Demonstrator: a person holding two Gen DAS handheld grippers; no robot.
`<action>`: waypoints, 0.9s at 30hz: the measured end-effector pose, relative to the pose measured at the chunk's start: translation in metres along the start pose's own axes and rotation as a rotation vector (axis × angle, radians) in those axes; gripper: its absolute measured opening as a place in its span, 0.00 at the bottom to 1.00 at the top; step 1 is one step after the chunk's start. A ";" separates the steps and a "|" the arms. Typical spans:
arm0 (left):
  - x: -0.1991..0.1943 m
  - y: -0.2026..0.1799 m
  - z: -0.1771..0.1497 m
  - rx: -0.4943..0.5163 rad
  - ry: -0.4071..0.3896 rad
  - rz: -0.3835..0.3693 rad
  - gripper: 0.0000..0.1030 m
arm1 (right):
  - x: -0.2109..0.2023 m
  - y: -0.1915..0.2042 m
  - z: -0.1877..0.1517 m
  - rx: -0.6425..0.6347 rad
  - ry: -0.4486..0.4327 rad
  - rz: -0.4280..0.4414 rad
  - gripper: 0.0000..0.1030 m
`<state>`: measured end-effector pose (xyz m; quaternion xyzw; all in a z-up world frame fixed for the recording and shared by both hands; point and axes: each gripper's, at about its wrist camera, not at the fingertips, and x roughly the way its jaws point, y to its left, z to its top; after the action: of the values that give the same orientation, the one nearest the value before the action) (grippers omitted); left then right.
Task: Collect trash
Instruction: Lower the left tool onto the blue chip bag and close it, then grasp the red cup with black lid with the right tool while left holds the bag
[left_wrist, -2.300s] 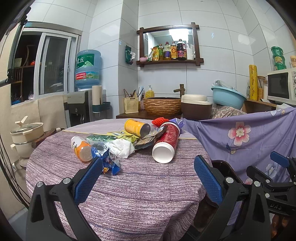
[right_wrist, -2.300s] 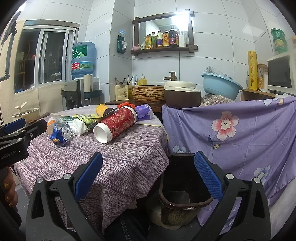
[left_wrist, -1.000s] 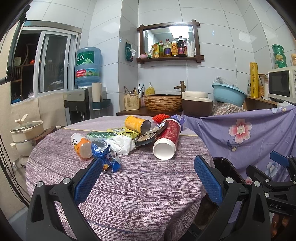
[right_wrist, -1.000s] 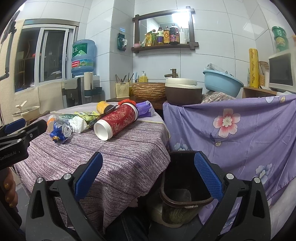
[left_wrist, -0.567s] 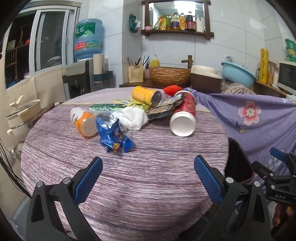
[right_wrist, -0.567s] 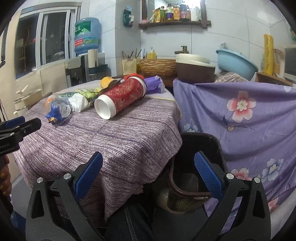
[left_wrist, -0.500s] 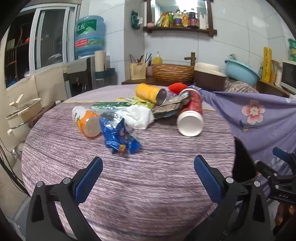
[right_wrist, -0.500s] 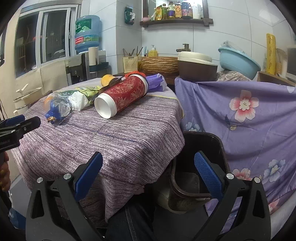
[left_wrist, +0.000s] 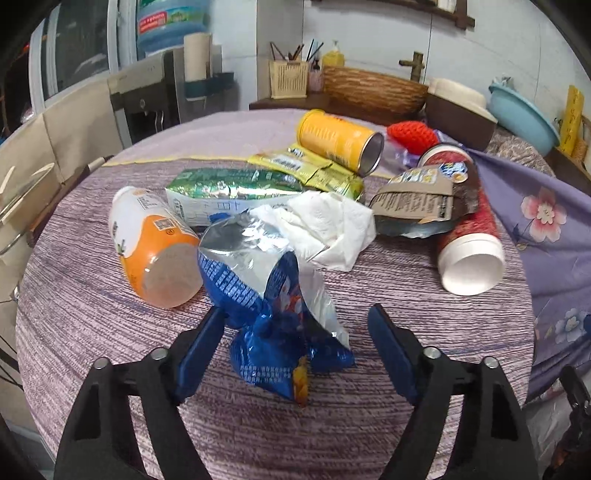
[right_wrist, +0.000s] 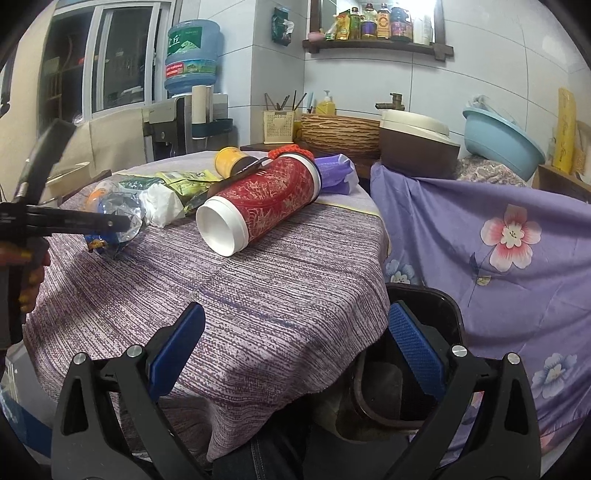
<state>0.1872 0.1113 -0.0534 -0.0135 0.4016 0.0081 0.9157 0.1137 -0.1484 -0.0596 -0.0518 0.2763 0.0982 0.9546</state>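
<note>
Bench (left_wrist: 92, 332): round, draped in purple-striped woven cloth, with white tiled walls behind. Left tongs (left_wrist: 295, 332) spread wide around crumpled blue snack bag (left_wrist: 273, 325) at 6 o'clock on bench; left blue pad just beside bag, right pad apart from it, not clamped. Around bag: orange-and-white bottle (left_wrist: 151, 243) on its side at 10 o'clock, touching it; white tissue (left_wrist: 325, 229) at 1 o'clock; green foil pack (left_wrist: 229, 188) at 11 o'clock; yellow can (left_wrist: 340, 142) farther off at 12; red canister (left_wrist: 469, 236) with white open mouth at 2 o'clock, brown wrapper (left_wrist: 417, 203) leaning on it. Right tongs (right_wrist: 295, 354) also wide apart, holding nothing, hanging past near bench edge above dark brown trash bin (right_wrist: 439, 306) on floor at 5 o'clock. Purple floral cloth (right_wrist: 517, 240) draped at 3 o'clock. Behind bench at 12 o'clock: woven basket (right_wrist: 340, 134), brown pot (right_wrist: 417, 147), blue basin (right_wrist: 498, 144). Water dispenser (right_wrist: 192, 55) at 11 o'clock beside window.
</note>
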 end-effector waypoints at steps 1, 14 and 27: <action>0.003 0.001 0.000 -0.001 0.008 0.004 0.72 | 0.001 0.000 0.001 -0.003 0.001 -0.002 0.95; -0.005 0.017 -0.002 -0.053 -0.030 -0.034 0.28 | 0.025 0.010 0.027 -0.028 0.012 0.047 0.95; -0.031 0.020 -0.016 -0.085 -0.102 -0.076 0.28 | 0.055 0.005 0.057 0.060 0.081 0.136 0.95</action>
<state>0.1535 0.1304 -0.0417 -0.0669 0.3532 -0.0089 0.9331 0.1875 -0.1264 -0.0412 -0.0083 0.3202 0.1525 0.9350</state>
